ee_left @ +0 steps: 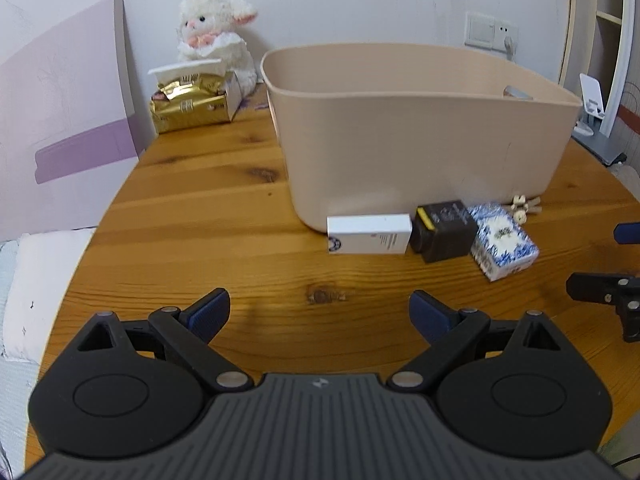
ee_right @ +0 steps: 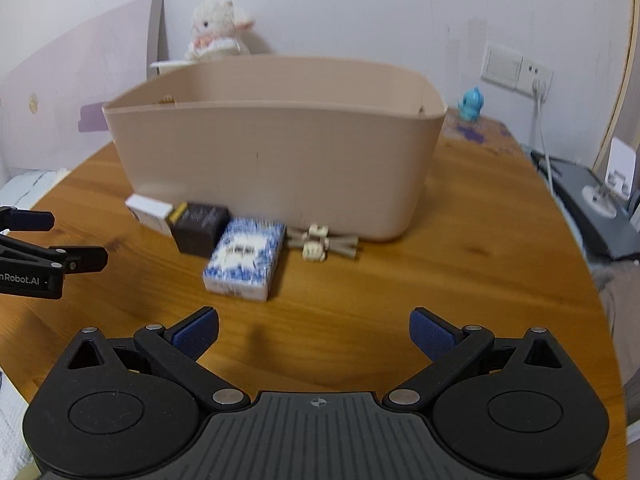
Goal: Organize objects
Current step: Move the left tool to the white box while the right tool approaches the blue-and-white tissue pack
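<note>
A beige plastic bin (ee_left: 420,128) stands on the wooden table (ee_left: 208,208); it also shows in the right wrist view (ee_right: 276,160). Along its front wall lie a white box (ee_left: 368,235), a black box (ee_left: 444,230), a blue-and-white patterned box (ee_left: 502,240) and a small beige toy (ee_left: 524,206). The right wrist view shows the white box (ee_right: 150,210), the black box (ee_right: 200,228), the patterned box (ee_right: 246,258) and the toy (ee_right: 316,242). My left gripper (ee_left: 320,316) is open and empty, short of the boxes. My right gripper (ee_right: 314,334) is open and empty, short of the patterned box.
A white plush lamb (ee_left: 216,36) and a gold packet (ee_left: 192,104) sit at the table's back left. A small blue figure (ee_right: 472,104) stands at the back right. A grey device (ee_right: 600,208) lies at the right edge. A pink board (ee_left: 60,120) leans on the left.
</note>
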